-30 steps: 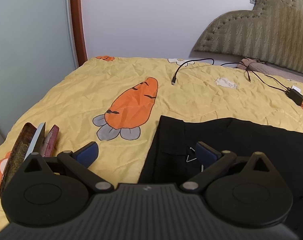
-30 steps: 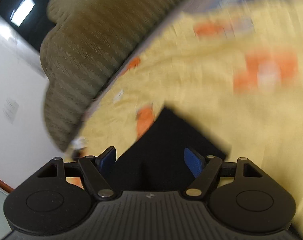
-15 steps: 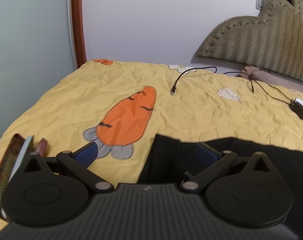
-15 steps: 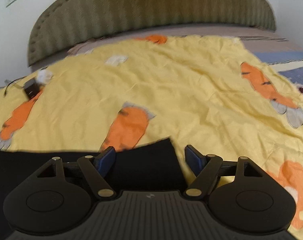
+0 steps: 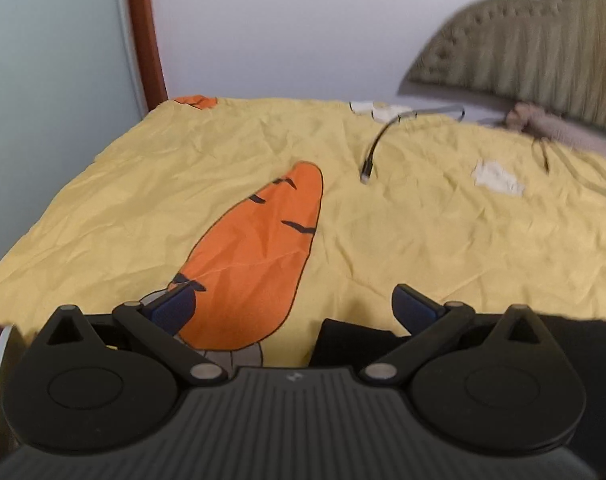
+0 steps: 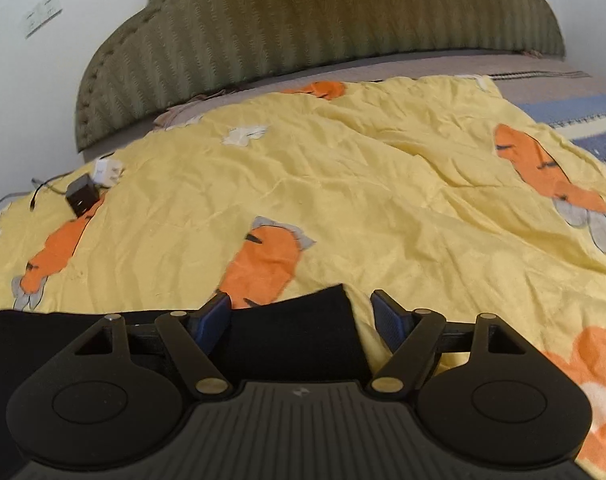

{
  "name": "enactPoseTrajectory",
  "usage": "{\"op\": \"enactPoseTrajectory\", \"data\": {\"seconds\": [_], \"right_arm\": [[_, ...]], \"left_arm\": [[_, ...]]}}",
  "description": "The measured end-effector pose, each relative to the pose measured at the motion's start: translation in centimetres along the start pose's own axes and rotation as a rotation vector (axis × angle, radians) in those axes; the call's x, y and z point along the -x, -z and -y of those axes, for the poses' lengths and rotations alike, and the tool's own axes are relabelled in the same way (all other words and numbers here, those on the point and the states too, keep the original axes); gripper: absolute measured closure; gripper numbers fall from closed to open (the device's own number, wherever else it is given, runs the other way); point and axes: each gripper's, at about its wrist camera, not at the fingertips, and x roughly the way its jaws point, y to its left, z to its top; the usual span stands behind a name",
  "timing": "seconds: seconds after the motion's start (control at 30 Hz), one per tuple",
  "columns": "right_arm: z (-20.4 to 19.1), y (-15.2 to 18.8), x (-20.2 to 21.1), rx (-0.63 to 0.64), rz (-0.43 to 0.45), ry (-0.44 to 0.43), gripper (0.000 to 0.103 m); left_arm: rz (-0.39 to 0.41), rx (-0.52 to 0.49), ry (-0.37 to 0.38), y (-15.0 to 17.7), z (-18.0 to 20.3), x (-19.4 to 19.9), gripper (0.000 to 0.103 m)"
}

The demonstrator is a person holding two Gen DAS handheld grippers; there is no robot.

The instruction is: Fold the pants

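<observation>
Both pairs of jaws stand wide apart and hold nothing. On the right gripper [image 6: 301, 316], a squared corner of the black pants [image 6: 291, 332] lies between the blue pads, nearer the left one, the cloth flat on the bed and not pinched. Half a second ago this corner sat in much the same spot, while a second ago the view was tilted and blurred, so the right gripper has rolled level and settled over the corner, which suggests it is lined up for a grasp. On the left gripper [image 5: 293, 310], the pants edge [image 5: 355, 340] now sits low, just below and inside the right pad; a second ago the dark cloth filled far more of that view, so the left gripper has slid toward the outer edge of the garment. The pants look matte, smooth and thin, with straight hems. Beyond the jaws spreads a crinkled yellow quilt [image 5: 443, 248] printed with orange carrots [image 5: 255, 264]. Farther off lie a thin black cable [image 5: 373, 152], a small black charger block [image 6: 81, 199] and a ribbed, scalloped olive headboard [image 6: 303, 20].
</observation>
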Motion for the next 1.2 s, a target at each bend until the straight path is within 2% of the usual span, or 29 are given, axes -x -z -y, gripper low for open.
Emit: {"op": "enactPoseTrajectory", "data": {"seconds": [0.07, 0.13, 0.23, 0.27, 0.33, 0.43, 0.5, 0.57, 0.67, 0.8, 0.87, 0.93, 1.0, 1.07, 1.1, 1.2], "right_arm": [[-0.6, 0.0, 0.0, 0.025, -0.012, -0.021, 0.026], [-1.2, 0.3, -0.1, 0.067, -0.021, -0.004, 0.026], [-1.3, 0.3, -0.1, 0.063, -0.020, 0.002, 0.026], [-1.2, 0.3, -0.1, 0.056, -0.018, 0.000, 0.026], [-1.2, 0.3, -0.1, 0.062, -0.020, -0.001, 0.026], [-1.3, 0.3, -0.2, 0.076, -0.021, 0.005, 0.025], [-1.5, 0.4, -0.2, 0.083, -0.017, 0.013, 0.024], [-1.7, 0.6, -0.2, 0.097, -0.014, 0.020, 0.024], [-1.8, 0.8, -0.2, 0.117, -0.011, 0.023, 0.022], [-2.0, 0.7, -0.3, 0.106, -0.015, 0.041, 0.020], [-2.2, 0.9, 0.0, 0.115, -0.002, 0.048, 0.020], [-2.4, 1.3, 0.4, 0.121, 0.010, 0.040, 0.025], [-2.2, 1.4, 0.9, 0.117, 0.017, 0.039, 0.040], [-1.4, 1.5, 1.6, 0.076, 0.031, 0.034, 0.065], [-0.9, 1.4, 2.1, 0.056, 0.037, 0.027, 0.071], [0.2, 1.5, 3.4, 0.026, 0.036, -0.009, 0.073]], "left_arm": [[-0.032, -0.020, -0.009, 0.0, 0.2, -1.3, 0.000], [-0.067, -0.013, -0.001, 0.0, 0.2, -2.4, 0.000], [-0.121, 0.058, 0.104, 0.5, -0.5, -3.1, 0.000], [-0.114, 0.058, 0.123, 0.9, -0.5, -2.9, 0.000], [-0.105, -0.003, 0.137, 1.4, -0.1, -2.6, 0.002], [-0.080, -0.043, 0.133, 1.4, 0.3, -2.3, 0.025], [-0.071, -0.054, 0.162, 1.3, 0.7, -2.0, 0.051], [-0.063, -0.079, 0.191, 1.4, 1.2, -1.5, 0.066], [-0.021, -0.183, 0.162, 2.1, 2.5, -0.7, 0.069], [0.021, -0.158, 0.146, 2.1, 2.5, -0.1, 0.072], [0.059, -0.190, 0.146, 2.2, 2.7, 0.8, 0.073], [0.076, -0.241, 0.132, 2.5, 3.1, 1.5, 0.074], [0.089, -0.252, 0.125, 2.7, 3.2, 2.2, 0.077], [0.110, -0.240, 0.132, 2.6, 3.1, 3.0, 0.078], [0.117, -0.240, 0.142, 2.6, 3.1, 3.3, 0.079], [0.117, -0.237, 0.144, 2.8, 3.1, 3.8, 0.081]]}}
